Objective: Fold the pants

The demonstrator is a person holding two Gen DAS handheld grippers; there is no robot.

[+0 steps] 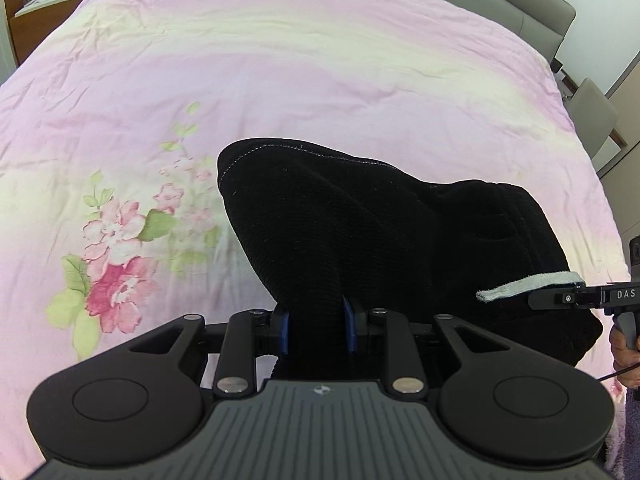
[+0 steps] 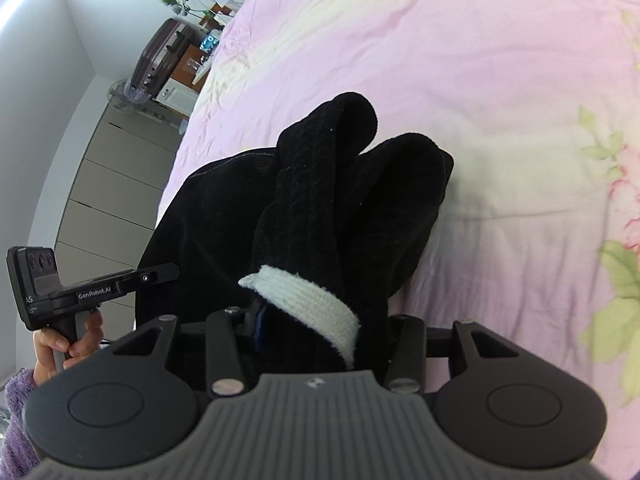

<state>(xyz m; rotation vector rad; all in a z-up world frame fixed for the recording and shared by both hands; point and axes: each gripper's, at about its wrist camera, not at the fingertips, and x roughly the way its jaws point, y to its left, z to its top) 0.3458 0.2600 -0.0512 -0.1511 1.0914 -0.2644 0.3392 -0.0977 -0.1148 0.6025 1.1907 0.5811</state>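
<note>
Left wrist: your left gripper pinches the black pants, lifted above the bed. Right gripper clamps their white-banded edge.

The left tongs are clamped on black cloth bunched between the blue-lined fingers, while the right tongs pinch a thick gather of it, each device gripped by a bare hand below.
</note>
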